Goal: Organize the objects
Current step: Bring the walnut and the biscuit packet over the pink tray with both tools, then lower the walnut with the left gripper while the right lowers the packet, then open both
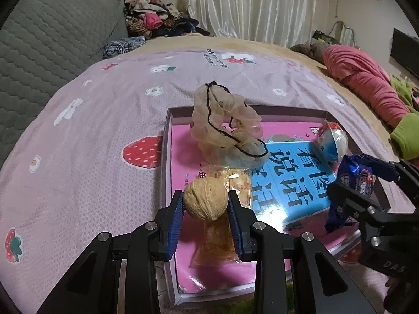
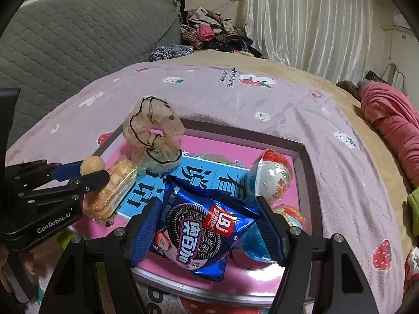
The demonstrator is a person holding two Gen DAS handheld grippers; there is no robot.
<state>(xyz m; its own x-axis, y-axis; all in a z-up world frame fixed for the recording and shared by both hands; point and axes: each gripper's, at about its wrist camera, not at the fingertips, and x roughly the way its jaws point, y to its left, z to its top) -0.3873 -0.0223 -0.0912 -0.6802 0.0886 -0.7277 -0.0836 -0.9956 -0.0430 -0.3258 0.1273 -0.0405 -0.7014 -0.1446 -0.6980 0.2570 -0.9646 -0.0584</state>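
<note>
Left wrist view: the left gripper is clamped on a walnut, its blue pads pressing both sides, above the near left corner of a shallow tray. The tray lies on a bed under a pink strawberry-print cover, with broad open cover to the left and beyond. Inside the tray are a sheer scrunchie, a clear biscuit pack and a toy egg, all on a pink and blue sheet printed with large Chinese characters. The right gripper comes in from the right.

Right wrist view: the right gripper is partly closed, holding a blue cookie packet, marked "LBJ" with Chinese writing, over the tray's near edge. The left gripper's body reads "GenRobot.AI".
</note>
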